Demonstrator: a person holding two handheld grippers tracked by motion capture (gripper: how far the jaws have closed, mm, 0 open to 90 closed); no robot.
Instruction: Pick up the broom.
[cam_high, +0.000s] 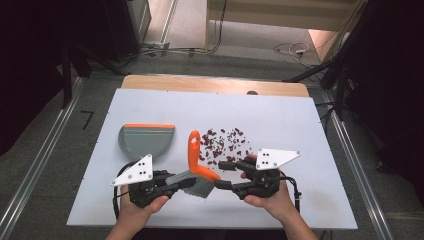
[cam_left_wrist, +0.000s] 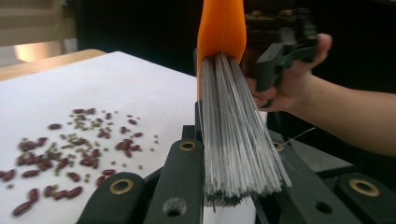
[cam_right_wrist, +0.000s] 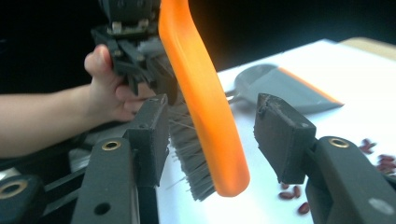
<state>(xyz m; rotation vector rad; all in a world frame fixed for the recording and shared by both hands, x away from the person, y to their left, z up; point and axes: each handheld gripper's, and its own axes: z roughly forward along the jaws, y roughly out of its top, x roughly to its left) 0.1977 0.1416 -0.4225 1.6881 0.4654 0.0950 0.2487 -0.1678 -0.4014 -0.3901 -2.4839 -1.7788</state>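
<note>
An orange-backed brush (cam_high: 194, 150) with grey bristles (cam_left_wrist: 229, 154) is held over the white table. My left gripper (cam_high: 185, 182) is shut on the bristle tuft, and the orange back (cam_left_wrist: 222, 28) stands away from it. My right gripper (cam_high: 221, 175) faces it from the right. Its jaws stand open around the brush head (cam_right_wrist: 205, 107); one pad (cam_right_wrist: 282, 135) is clear of the orange back, while the other jaw lies beside the bristles. Red beans (cam_high: 222, 145) and small green bits lie scattered just beyond the brush.
A grey dustpan (cam_high: 145, 140) with an orange lip lies on the white table (cam_high: 280, 110), left of the beans. In the right gripper view the dustpan (cam_right_wrist: 280, 88) sits behind the brush. Dark floor and metal rails flank the table.
</note>
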